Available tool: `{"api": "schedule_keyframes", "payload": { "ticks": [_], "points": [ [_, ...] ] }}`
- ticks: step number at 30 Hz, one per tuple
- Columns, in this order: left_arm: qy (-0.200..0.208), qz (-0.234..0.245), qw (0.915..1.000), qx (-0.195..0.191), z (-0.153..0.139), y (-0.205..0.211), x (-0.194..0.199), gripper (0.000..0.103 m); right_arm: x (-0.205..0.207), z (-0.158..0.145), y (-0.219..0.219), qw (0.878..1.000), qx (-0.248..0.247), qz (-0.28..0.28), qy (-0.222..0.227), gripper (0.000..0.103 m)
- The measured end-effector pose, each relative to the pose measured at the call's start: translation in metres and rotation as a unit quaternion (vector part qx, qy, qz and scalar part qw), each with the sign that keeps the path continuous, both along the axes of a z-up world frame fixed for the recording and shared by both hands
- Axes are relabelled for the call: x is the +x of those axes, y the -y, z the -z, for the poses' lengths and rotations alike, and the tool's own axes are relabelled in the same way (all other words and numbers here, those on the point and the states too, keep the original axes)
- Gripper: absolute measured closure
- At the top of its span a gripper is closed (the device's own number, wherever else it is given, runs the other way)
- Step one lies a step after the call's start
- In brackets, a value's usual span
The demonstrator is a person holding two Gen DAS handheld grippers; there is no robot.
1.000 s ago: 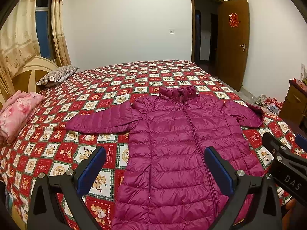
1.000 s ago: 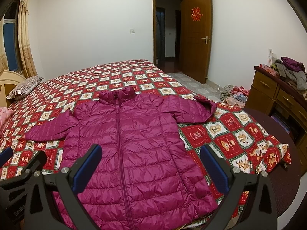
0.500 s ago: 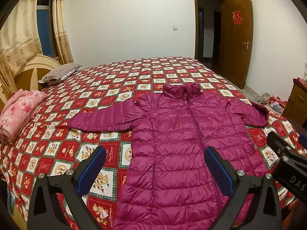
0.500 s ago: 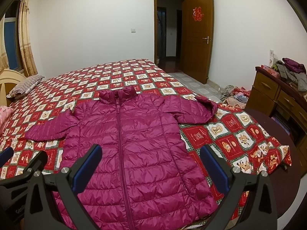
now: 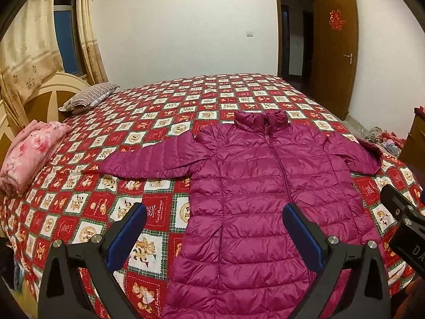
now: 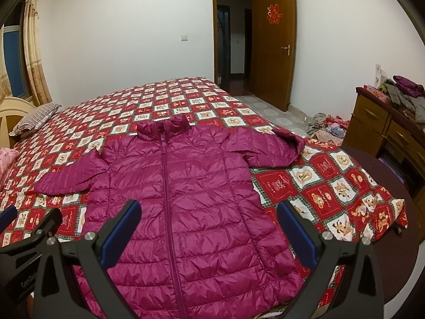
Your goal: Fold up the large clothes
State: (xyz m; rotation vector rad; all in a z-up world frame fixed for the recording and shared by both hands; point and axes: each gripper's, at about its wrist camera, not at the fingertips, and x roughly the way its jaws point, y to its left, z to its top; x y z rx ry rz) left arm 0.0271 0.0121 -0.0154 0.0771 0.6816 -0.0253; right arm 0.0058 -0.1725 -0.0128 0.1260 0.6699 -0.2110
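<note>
A large magenta quilted puffer jacket (image 5: 260, 186) lies flat, front up and zipped, on the bed, collar at the far end and both sleeves spread sideways. It also shows in the right wrist view (image 6: 180, 202). My left gripper (image 5: 213, 226) is open and empty, held above the jacket's near left hem. My right gripper (image 6: 208, 223) is open and empty, above the jacket's lower front. The left sleeve (image 5: 148, 162) lies out across the quilt. The right sleeve (image 6: 268, 148) has its cuff turned back.
The bed has a red patchwork quilt (image 5: 87, 202). A folded pink blanket (image 5: 29, 154) and a striped pillow (image 5: 87, 98) lie by the headboard. A wooden dresser (image 6: 385, 127) piled with clothes stands at the right. Clothes lie on the floor (image 6: 326, 127) near the open door (image 6: 273, 45).
Both grippers have drawn back and up a little from the jacket, so more of the bed shows. The jaws stay open. The jacket has not moved.
</note>
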Motion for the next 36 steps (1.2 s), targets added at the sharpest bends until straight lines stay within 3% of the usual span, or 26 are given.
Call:
{"api": "schedule_keyframes", "payload": {
  "ticks": [10,16,22,27,30,32,36],
  "points": [
    [-0.006,-0.007,0.9999,0.010,0.004,0.004,0.026,0.001,0.019,-0.001,0.014,1.000,0.011,-0.006,0.002,0.000],
    [-0.007,-0.010,0.9996,0.027,0.009,0.012,0.061,0.001,0.047,0.000,0.049,1.000,0.021,0.000,-0.001,0.000],
    [-0.024,-0.003,0.9994,0.026,0.023,0.023,0.114,0.001,0.076,0.001,0.110,0.998,0.023,0.051,0.018,0.000],
    [-0.033,0.021,0.9991,0.014,0.052,0.025,0.160,0.001,0.102,0.017,0.177,0.994,0.048,0.089,0.031,0.000],
    [-0.025,0.009,0.9994,0.024,0.074,0.018,0.183,0.001,0.115,0.032,0.231,0.986,0.055,0.155,0.029,0.002],
    [-0.016,0.000,0.9994,0.030,0.087,0.013,0.195,0.001,0.123,0.043,0.265,0.980,0.076,0.180,0.031,0.013],
    [-0.027,-0.014,0.9995,-0.010,0.112,0.000,0.212,0.001,0.152,0.072,0.319,0.967,0.133,0.216,0.006,0.019]
  ]
}}
